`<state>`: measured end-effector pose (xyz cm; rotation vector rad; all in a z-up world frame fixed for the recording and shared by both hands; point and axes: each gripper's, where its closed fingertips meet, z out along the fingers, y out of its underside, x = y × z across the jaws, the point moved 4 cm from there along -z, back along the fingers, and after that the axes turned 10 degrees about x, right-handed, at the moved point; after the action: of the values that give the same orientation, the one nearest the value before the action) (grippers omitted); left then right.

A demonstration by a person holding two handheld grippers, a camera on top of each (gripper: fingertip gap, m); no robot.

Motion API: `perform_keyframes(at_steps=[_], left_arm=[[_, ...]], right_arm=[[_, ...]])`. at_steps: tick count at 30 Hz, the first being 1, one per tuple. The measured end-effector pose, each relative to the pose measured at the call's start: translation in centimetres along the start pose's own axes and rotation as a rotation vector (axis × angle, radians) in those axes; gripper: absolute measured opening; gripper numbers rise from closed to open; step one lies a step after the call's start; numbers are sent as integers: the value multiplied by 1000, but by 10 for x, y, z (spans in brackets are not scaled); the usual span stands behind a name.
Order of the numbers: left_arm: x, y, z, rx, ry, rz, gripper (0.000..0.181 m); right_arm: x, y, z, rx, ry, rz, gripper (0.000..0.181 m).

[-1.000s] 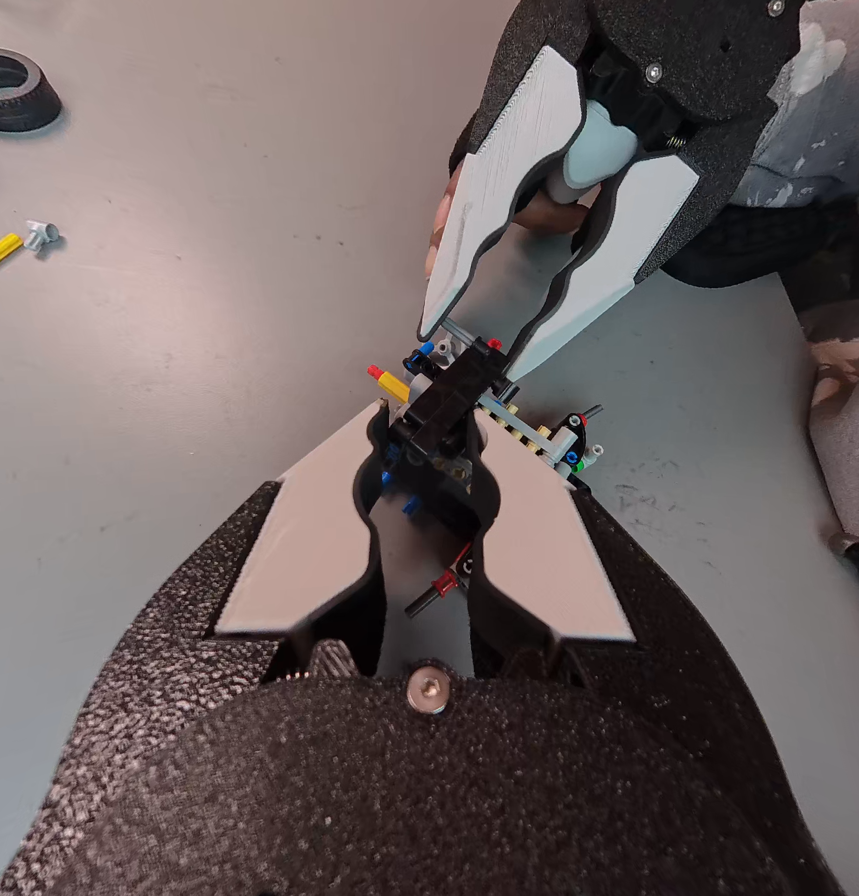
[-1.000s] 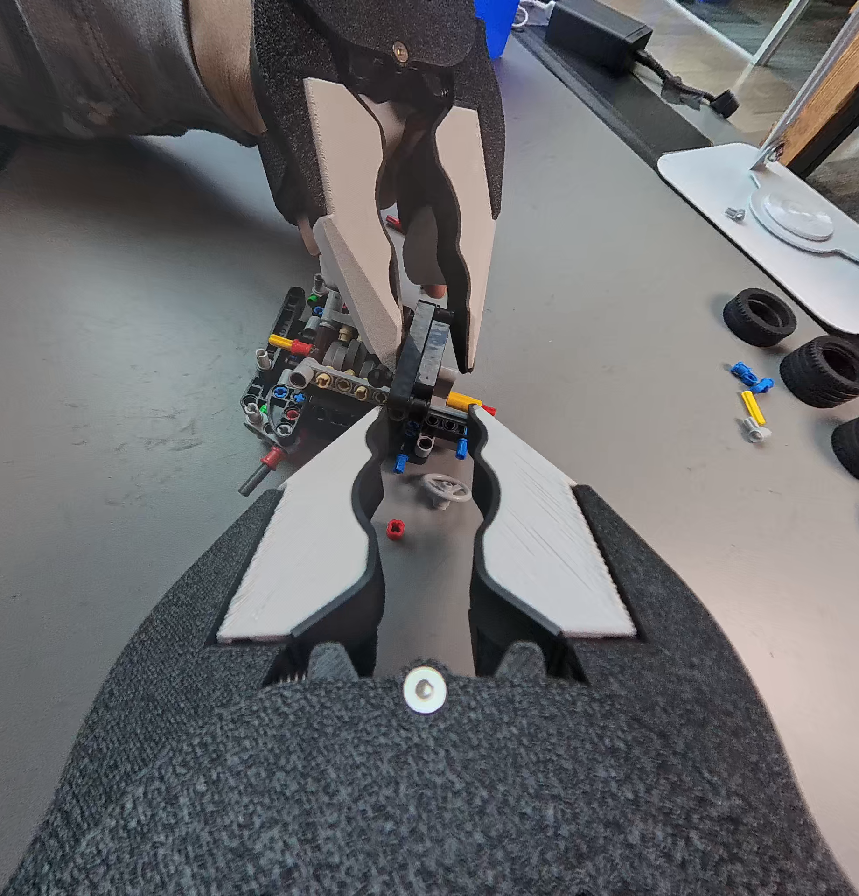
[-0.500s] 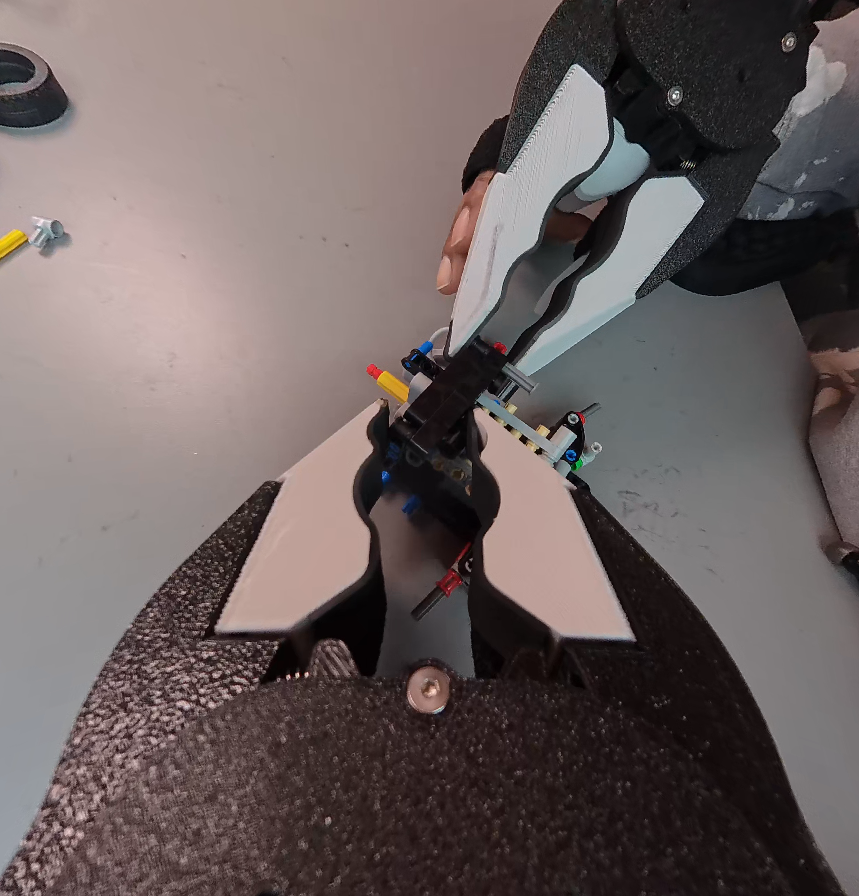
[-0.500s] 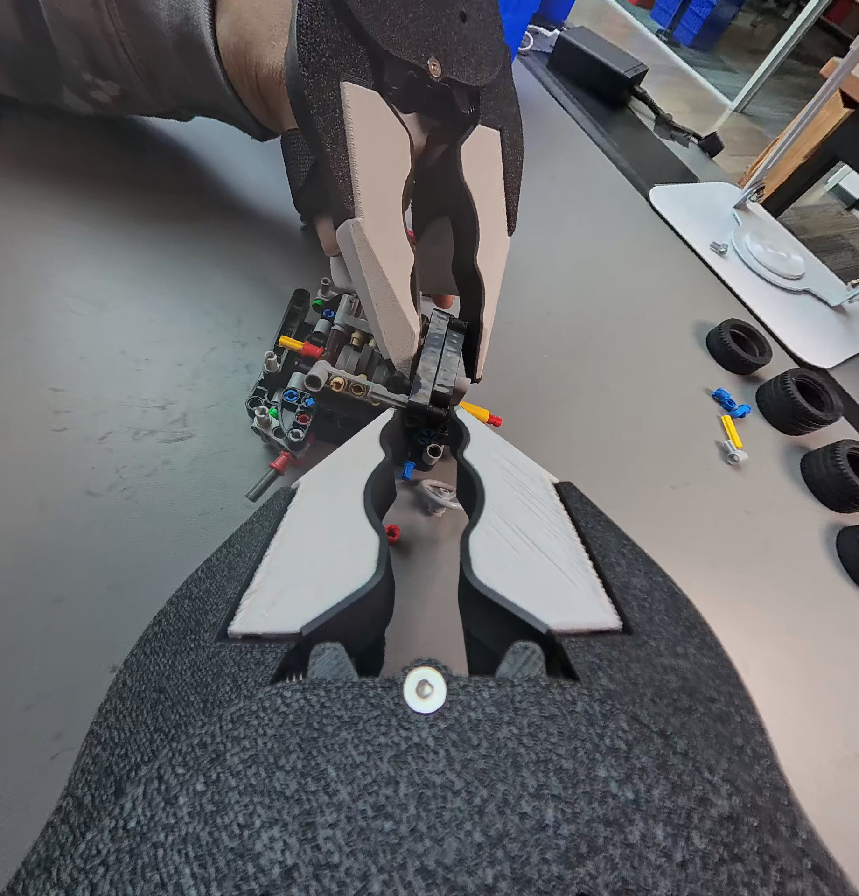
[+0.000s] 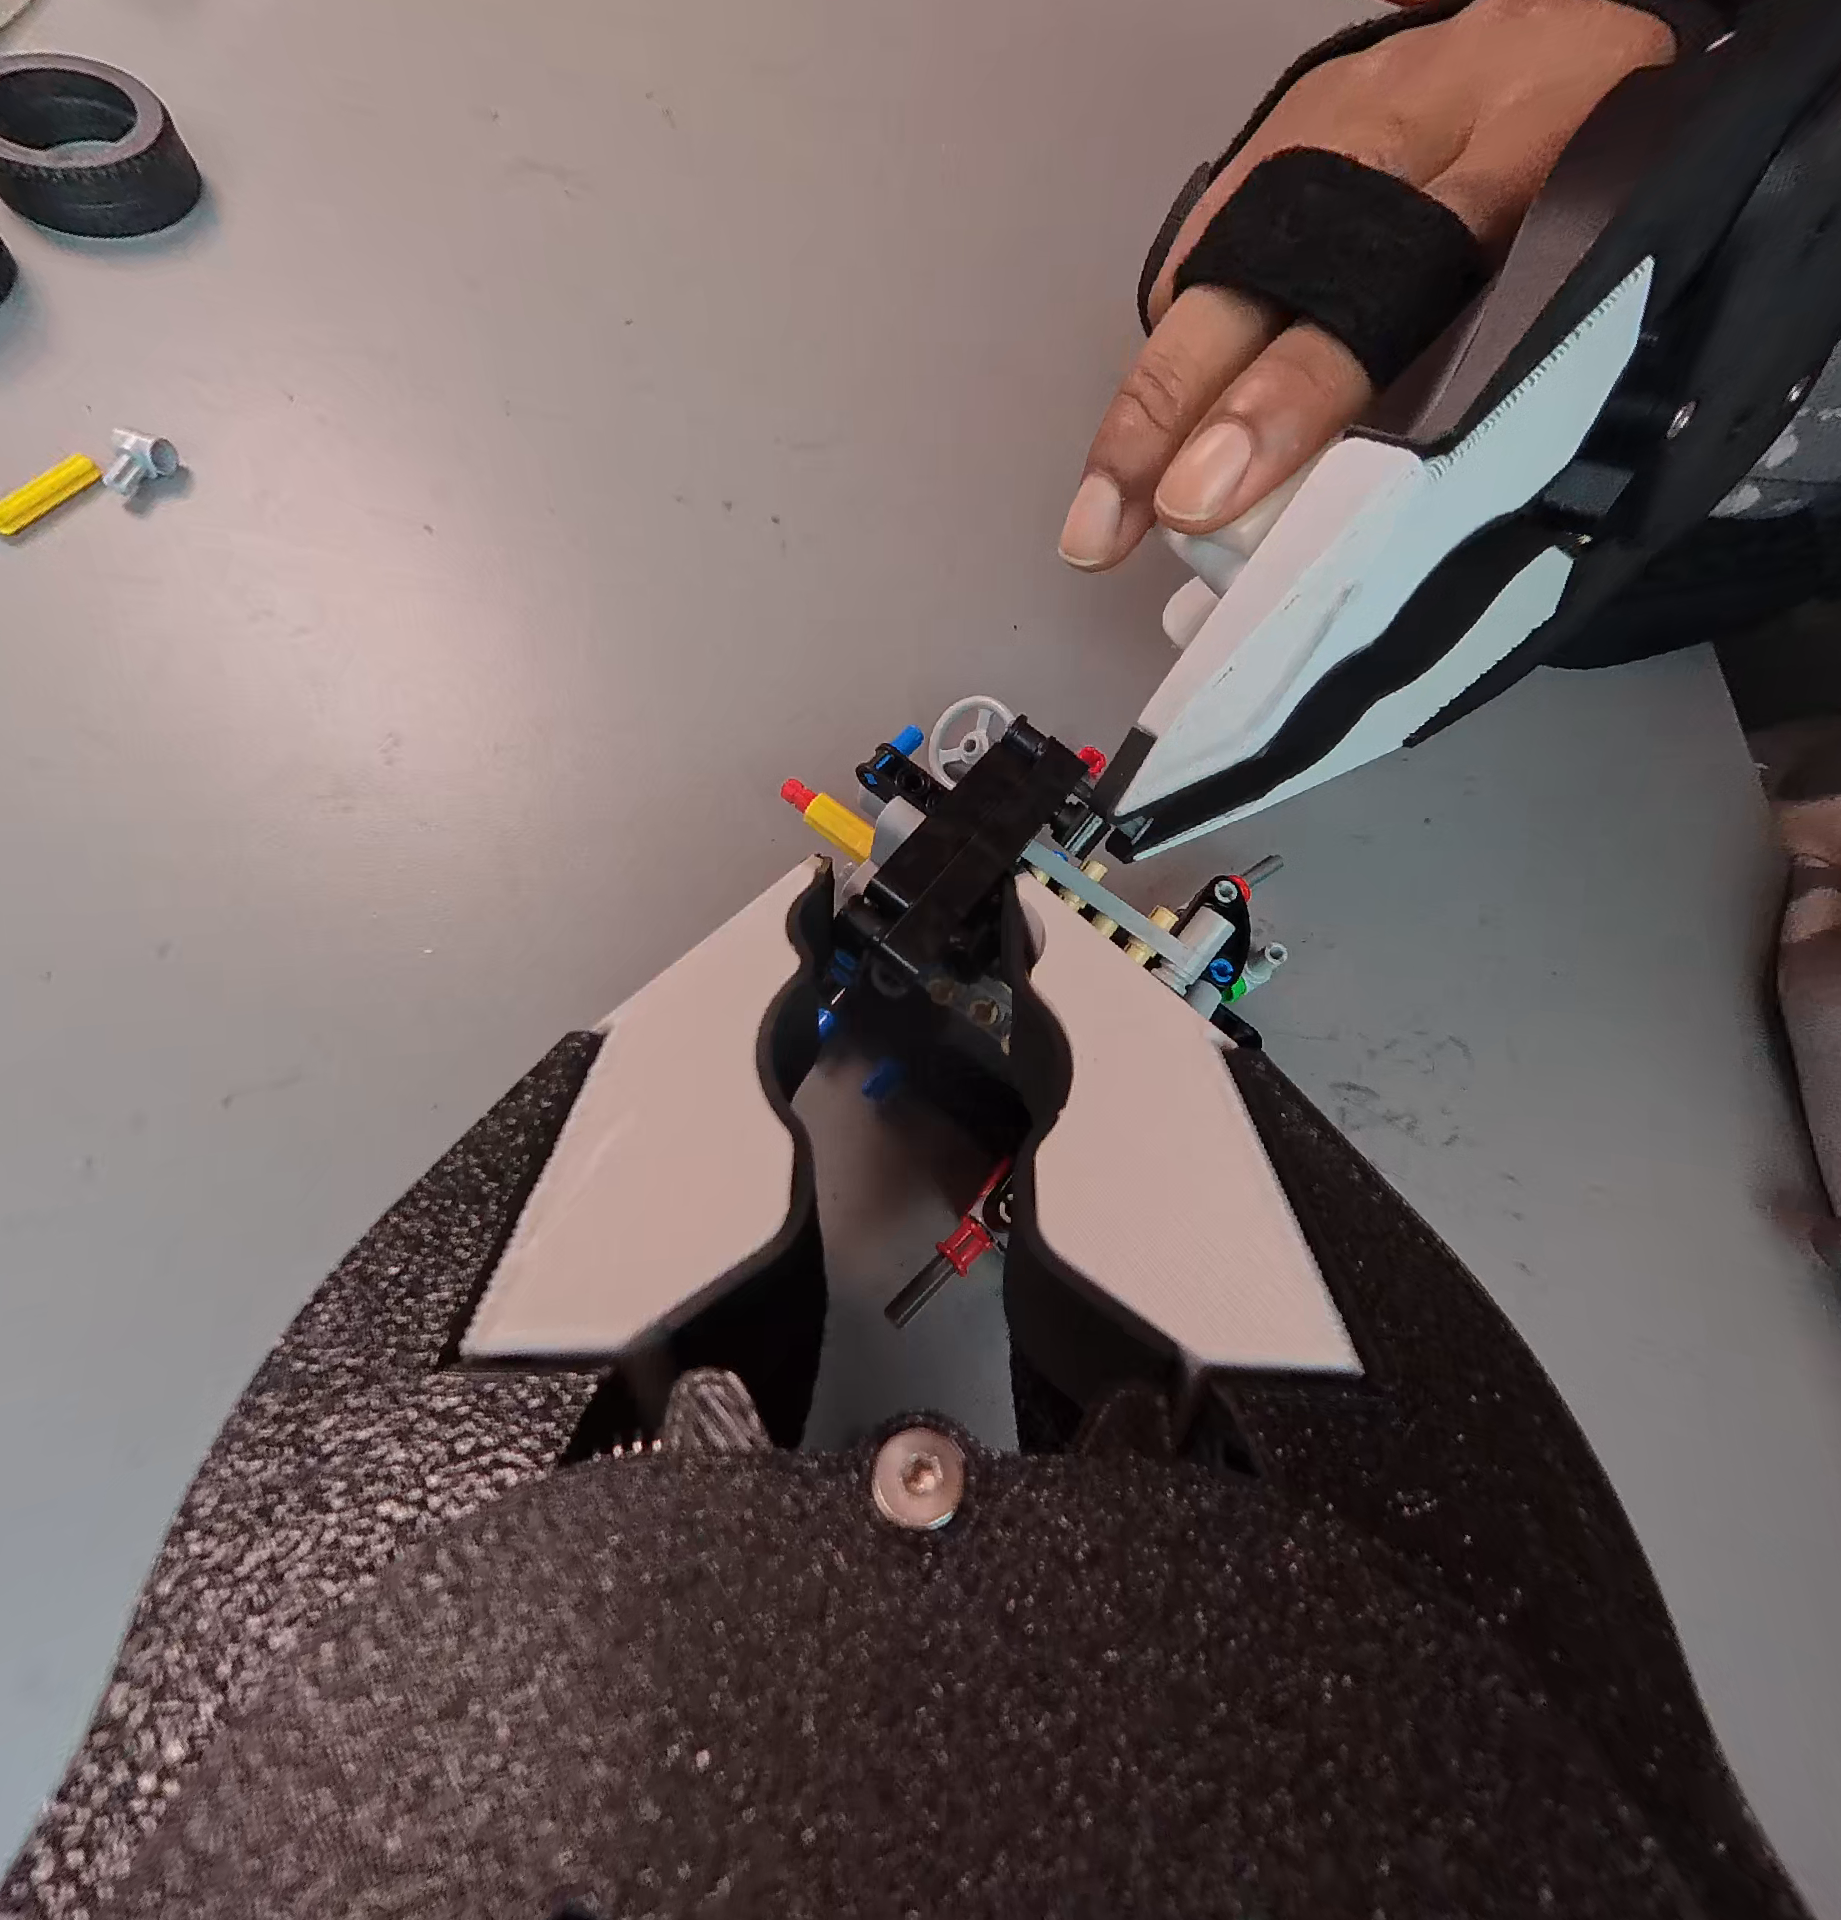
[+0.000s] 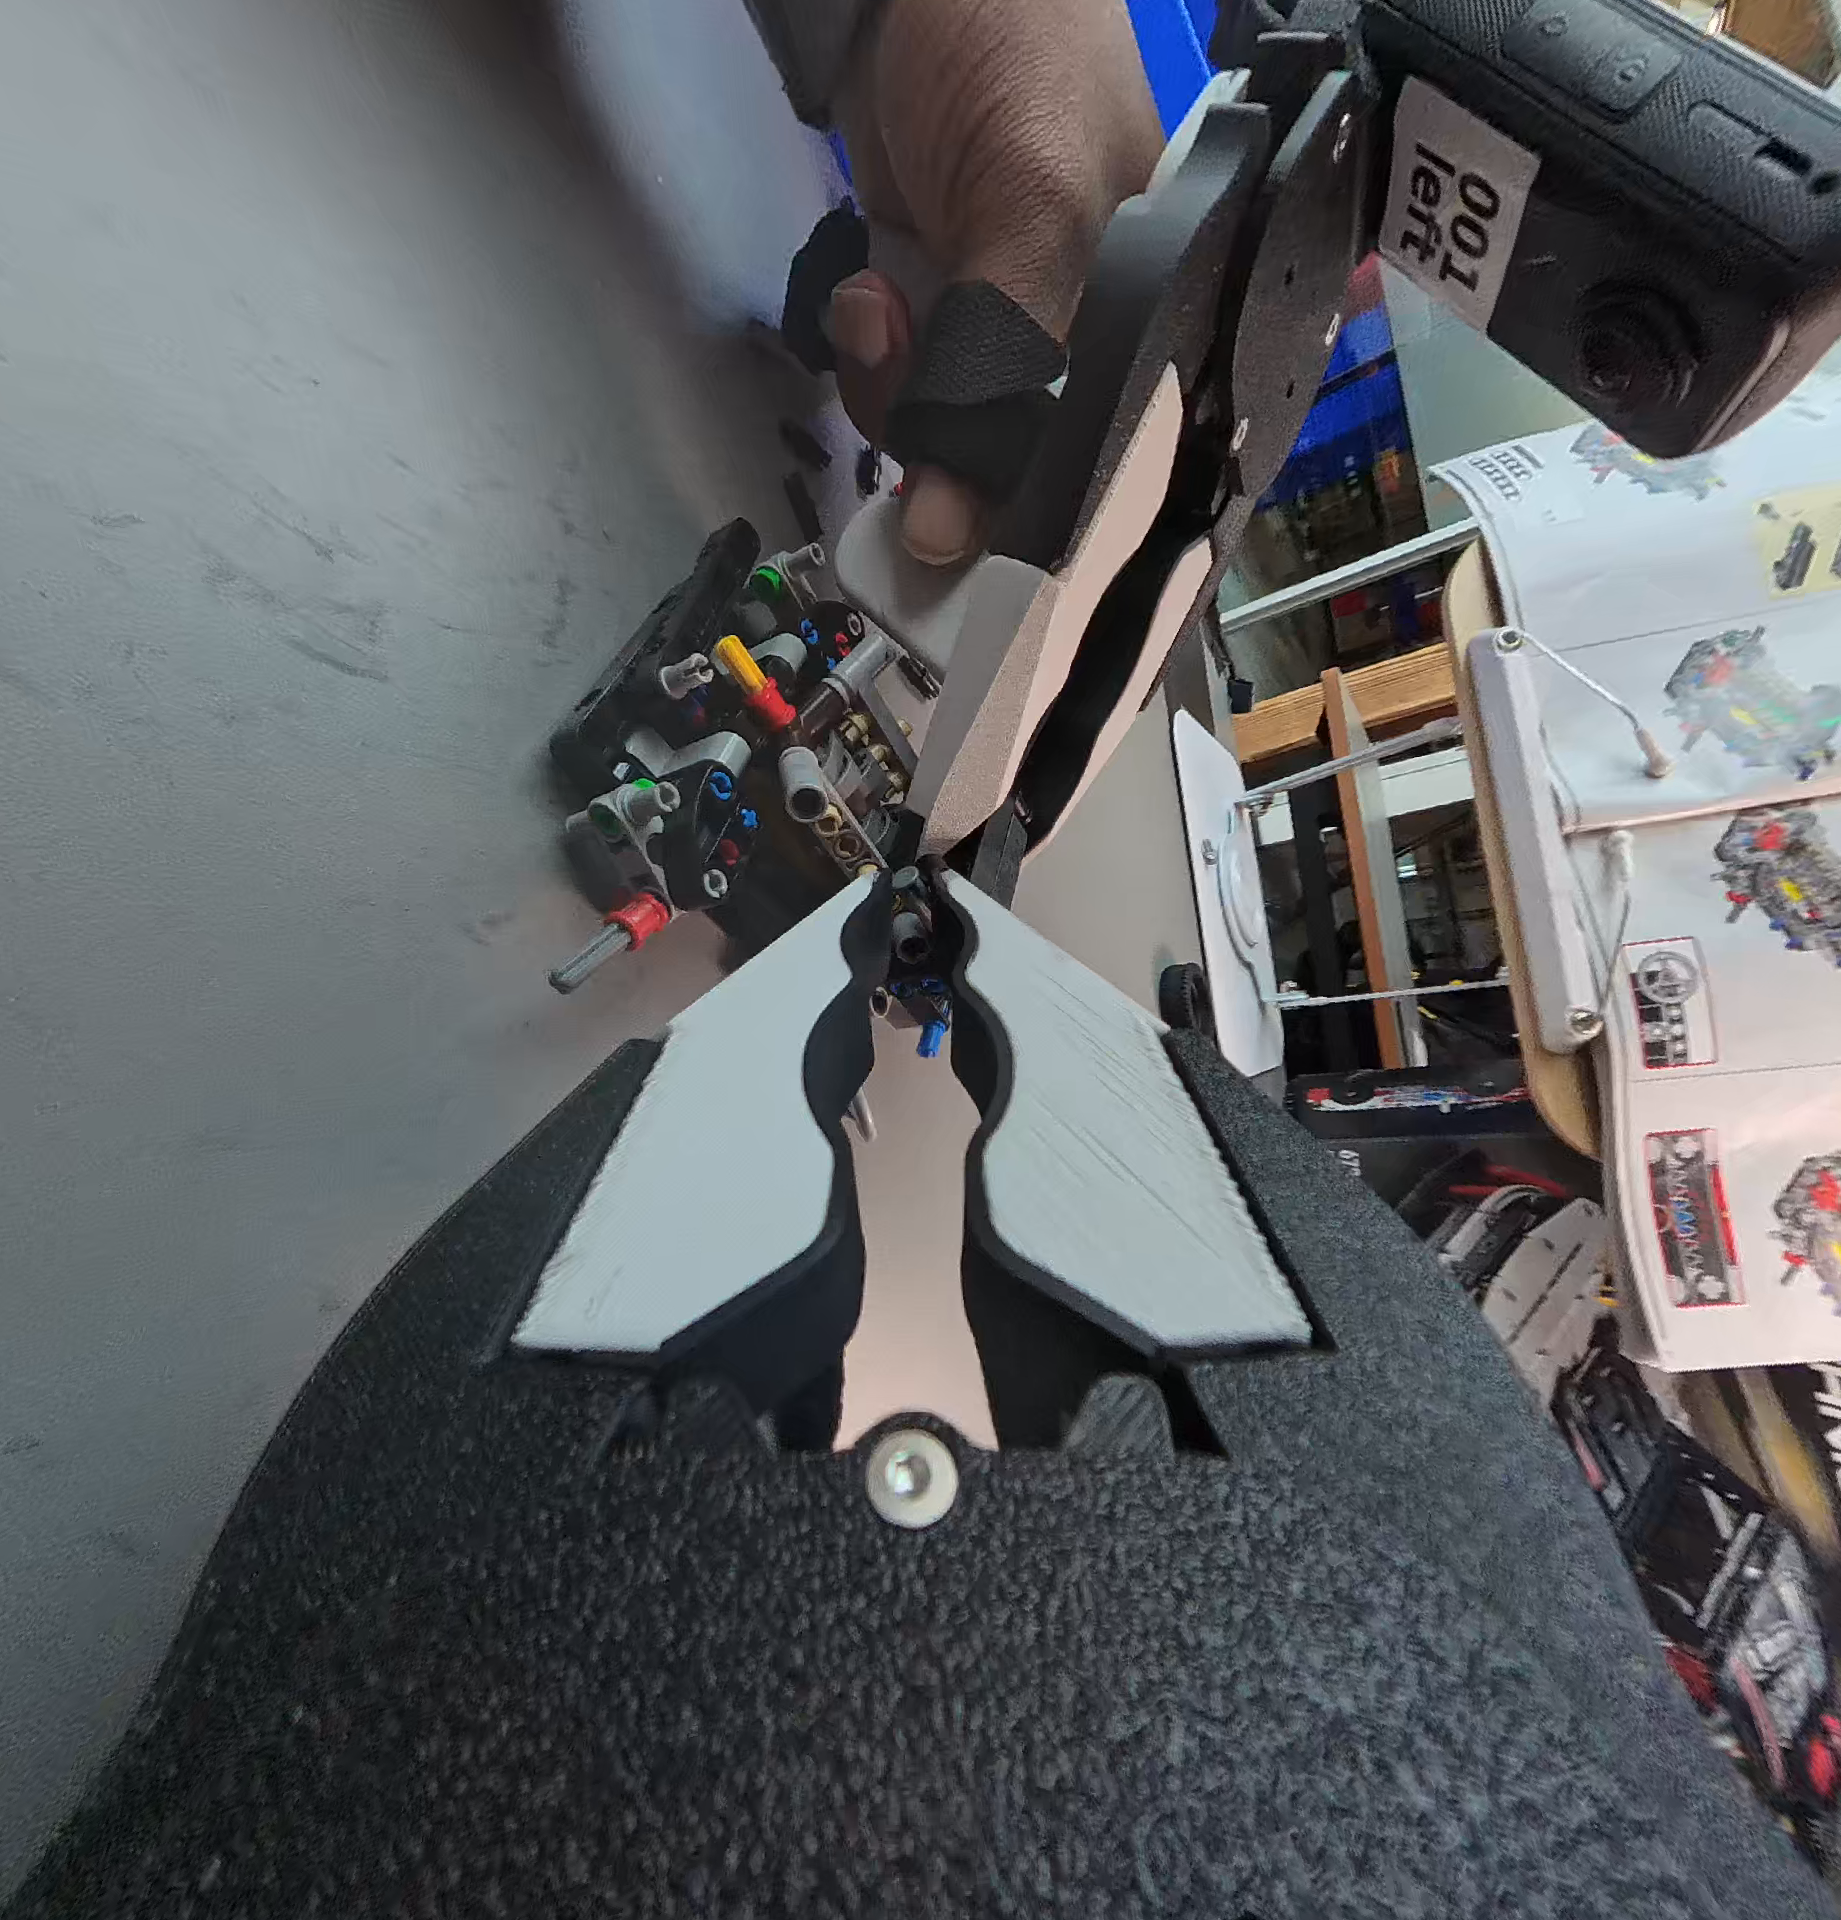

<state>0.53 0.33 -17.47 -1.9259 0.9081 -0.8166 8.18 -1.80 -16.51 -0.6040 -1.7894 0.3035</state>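
Note:
A small toy-brick chassis [image 5: 1144, 930] of black, grey and coloured parts lies on the grey table [image 5: 480, 727]. My left gripper [image 5: 921, 894] is shut on an upright black beam [image 5: 963, 836] at the chassis' near end. My right gripper [image 5: 1118, 821] comes in from the upper right, its tips pinched together against the far side of that beam. In the right wrist view my right gripper [image 6: 911, 894] is nearly closed on a small grey and black part [image 6: 908, 925] of the chassis [image 6: 729, 748]. The left gripper [image 6: 983, 842] reaches down just beyond it.
A grey steering wheel piece [image 5: 968, 732] lies behind the chassis. Black tyres [image 5: 85, 145], a yellow axle [image 5: 43, 494] and a grey connector [image 5: 142, 457] lie at the far left. An instruction booklet on a stand [image 6: 1726, 831] is at the table's right side. My two grippers' fingertips are within a few centimetres of each other. Left tips and right tips are each some 20 centimetres from the grey connector [image 5: 142, 457].
My right gripper has rolled onto its side and closed from open to a narrow pinch on the chassis part. My left gripper has kept its hold on the black beam.

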Motion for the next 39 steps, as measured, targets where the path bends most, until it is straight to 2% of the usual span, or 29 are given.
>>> perform_keyframes(at_steps=[3, 6, 7, 12, 14, 16, 21, 23, 25, 28, 32, 39], left_arm=[[1, 0, 0, -9, -7, 7, 31], [-4, -1, 0, -16, -50, 31, 30], [-3, -1, 0, -30, -33, 42, 30], [2, 0, 0, -28, -25, 64, 31], [1, -2, -1, -32, -40, 84, 33], [3, -8, -6, -8, -38, 120, 51], [35, -38, -27, 152, 36, 231, 44], [48, -48, -29, 214, 57, 221, 39], [53, -52, -29, 239, 53, 199, 38], [52, -50, -26, 231, 36, 161, 36], [43, -40, -22, 185, 7, 123, 31], [49, -63, -41, 322, 80, 35, 27]], right_arm=[[-4, -4, 0, -13, 23, -124, 5], [-18, -38, -3, 147, -20, -110, 3], [-18, -40, -3, 142, 0, -144, 4], [9, -42, -15, 218, 101, 22, 4], [20, -44, -17, 287, 144, 191, 4], [38, -41, -23, 369, 189, 466, 5], [79, -25, -38, 643, 187, 1227, 4], [80, -21, -37, 721, 120, 1428, 5], [79, -19, -35, 772, 83, 1543, 4], [75, -17, -31, 766, 56, 1595, 4], [70, -13, -29, 705, 50, 1565, 5], [72, -16, -32, 708, 61, 1518, 5]])
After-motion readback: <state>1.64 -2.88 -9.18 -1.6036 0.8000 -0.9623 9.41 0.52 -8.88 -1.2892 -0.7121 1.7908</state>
